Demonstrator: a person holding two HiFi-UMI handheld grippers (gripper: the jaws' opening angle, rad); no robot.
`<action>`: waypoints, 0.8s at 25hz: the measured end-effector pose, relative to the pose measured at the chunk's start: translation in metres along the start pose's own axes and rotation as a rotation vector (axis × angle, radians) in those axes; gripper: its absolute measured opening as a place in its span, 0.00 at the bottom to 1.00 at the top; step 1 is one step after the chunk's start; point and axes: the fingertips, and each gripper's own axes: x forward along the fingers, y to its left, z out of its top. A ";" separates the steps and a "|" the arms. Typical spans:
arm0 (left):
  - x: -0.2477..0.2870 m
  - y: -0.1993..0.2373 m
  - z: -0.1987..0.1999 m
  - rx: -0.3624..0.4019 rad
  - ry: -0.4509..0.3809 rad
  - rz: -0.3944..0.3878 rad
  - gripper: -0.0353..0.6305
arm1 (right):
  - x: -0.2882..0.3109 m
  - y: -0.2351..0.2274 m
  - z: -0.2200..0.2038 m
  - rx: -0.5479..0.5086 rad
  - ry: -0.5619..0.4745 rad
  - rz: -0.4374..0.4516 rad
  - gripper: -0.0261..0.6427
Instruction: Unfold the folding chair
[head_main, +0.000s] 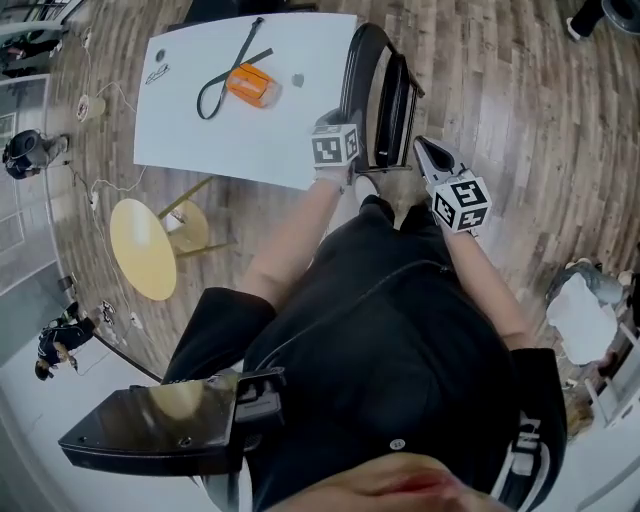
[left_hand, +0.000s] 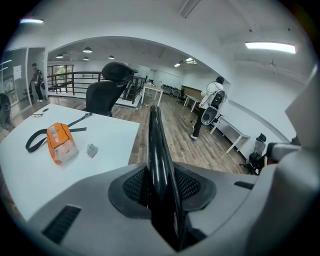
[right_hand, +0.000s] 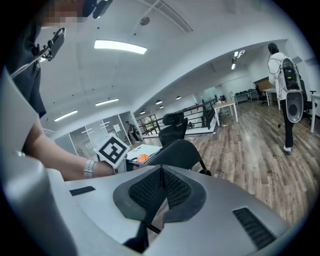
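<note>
The folded black chair (head_main: 385, 95) stands upright on the wood floor by the white table's right edge. My left gripper (head_main: 348, 150) is at the chair's near rim. In the left gripper view the glossy black rim (left_hand: 156, 145) runs straight between the jaws, and the left gripper (left_hand: 160, 187) is shut on it. My right gripper (head_main: 432, 160) hangs just right of the chair, apart from it, its jaws shut with nothing in them. The right gripper view shows its closed pads (right_hand: 150, 192), the chair (right_hand: 180, 152) beyond and the left gripper's marker cube (right_hand: 112, 149).
A white table (head_main: 190, 130) holds an orange pack (head_main: 250, 85) and a black strap (head_main: 222, 75). A yellow round stool (head_main: 140, 245) stands at the left. A black office chair (left_hand: 107, 92) sits behind the table. A person with a backpack (left_hand: 212, 105) stands far off.
</note>
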 end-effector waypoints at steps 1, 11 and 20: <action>0.001 -0.007 0.000 -0.002 -0.001 -0.002 0.21 | 0.003 -0.008 -0.009 0.023 0.017 -0.014 0.05; 0.007 -0.060 -0.003 -0.036 0.014 -0.048 0.19 | 0.056 -0.060 -0.110 0.126 0.221 -0.137 0.15; 0.010 -0.088 -0.003 -0.033 0.013 -0.070 0.18 | 0.101 -0.101 -0.193 0.192 0.394 -0.212 0.33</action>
